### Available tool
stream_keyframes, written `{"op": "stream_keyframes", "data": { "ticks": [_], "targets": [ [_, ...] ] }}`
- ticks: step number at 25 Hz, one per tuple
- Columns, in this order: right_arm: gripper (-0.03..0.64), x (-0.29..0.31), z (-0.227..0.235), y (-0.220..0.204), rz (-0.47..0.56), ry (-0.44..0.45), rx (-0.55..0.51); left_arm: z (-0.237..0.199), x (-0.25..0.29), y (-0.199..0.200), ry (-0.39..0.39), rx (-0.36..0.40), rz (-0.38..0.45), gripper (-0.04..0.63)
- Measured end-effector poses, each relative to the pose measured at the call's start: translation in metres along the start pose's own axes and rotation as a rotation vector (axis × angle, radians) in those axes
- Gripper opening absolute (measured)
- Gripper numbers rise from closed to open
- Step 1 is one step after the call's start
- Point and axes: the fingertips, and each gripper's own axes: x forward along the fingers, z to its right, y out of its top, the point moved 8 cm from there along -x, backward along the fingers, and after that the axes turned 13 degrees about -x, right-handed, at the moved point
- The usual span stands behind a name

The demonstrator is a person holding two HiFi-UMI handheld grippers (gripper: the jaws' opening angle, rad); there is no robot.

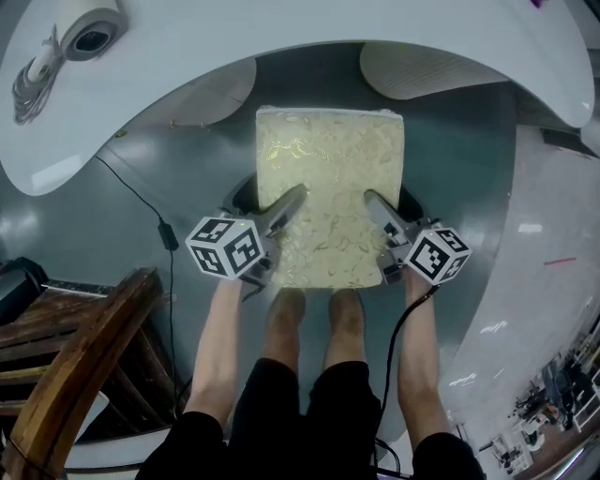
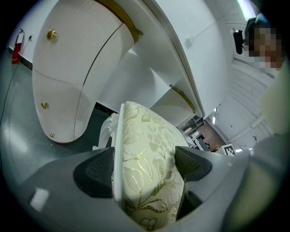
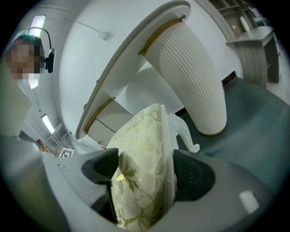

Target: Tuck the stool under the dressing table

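The stool [image 1: 328, 187] has a cream cushion with a gold leaf pattern and stands on the grey floor, its far edge at the rim of the white curved dressing table [image 1: 281, 28]. My left gripper [image 1: 292, 199] clamps the seat's near left edge and my right gripper [image 1: 373, 202] the near right edge. In the left gripper view the cushion [image 2: 145, 136] fills the gap of the left gripper [image 2: 145, 167], one pad on its top and one under the white seat rim. The right gripper [image 3: 145, 170] holds the cushion [image 3: 145, 131] the same way. A white stool leg [image 3: 186, 133] shows below.
Two table pedestals flank the knee space: a smooth one with gold knobs [image 2: 68, 68] on the left and a ribbed one [image 3: 190, 77] on the right. A wooden chair [image 1: 84, 356] stands near left beside a black cable [image 1: 164, 230]. The person's feet [image 1: 309, 309] are behind the stool.
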Motion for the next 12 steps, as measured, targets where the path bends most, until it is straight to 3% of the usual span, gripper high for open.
{"op": "stream_keyframes", "data": {
  "ticks": [12],
  "targets": [
    [0.383,0.007,-0.004,0.009,-0.018,0.05,-0.038,0.002,-0.011,-0.002,0.027,-0.018,0.051,0.433]
  ]
}}
